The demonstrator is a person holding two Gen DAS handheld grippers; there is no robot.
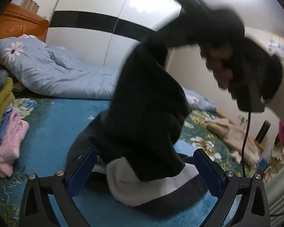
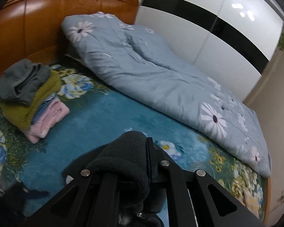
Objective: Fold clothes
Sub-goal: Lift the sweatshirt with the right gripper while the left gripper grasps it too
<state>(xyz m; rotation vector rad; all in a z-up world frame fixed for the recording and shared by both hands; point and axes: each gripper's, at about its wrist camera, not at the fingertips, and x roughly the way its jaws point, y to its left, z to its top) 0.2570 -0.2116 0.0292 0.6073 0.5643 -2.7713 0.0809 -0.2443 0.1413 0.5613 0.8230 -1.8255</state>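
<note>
The right gripper (image 2: 148, 160) has its jaws clamped on a fold of the black fleece garment (image 2: 121, 155) at the bottom centre of its view. The left gripper (image 1: 144, 172), jaws spread wide and holding nothing, frames the same garment (image 1: 147, 98), which drapes from the upper right down onto the blue floral bedspread (image 1: 55, 117). Folded clothes (image 2: 28, 98) sit stacked at the left, and a pale blue quilt (image 2: 151, 71) lies behind.

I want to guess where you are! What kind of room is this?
A bedroom, most likely. There's a bed with a wooden headboard, a blue flowered quilt lying on it, and a tall white wardrobe beside it.
</note>
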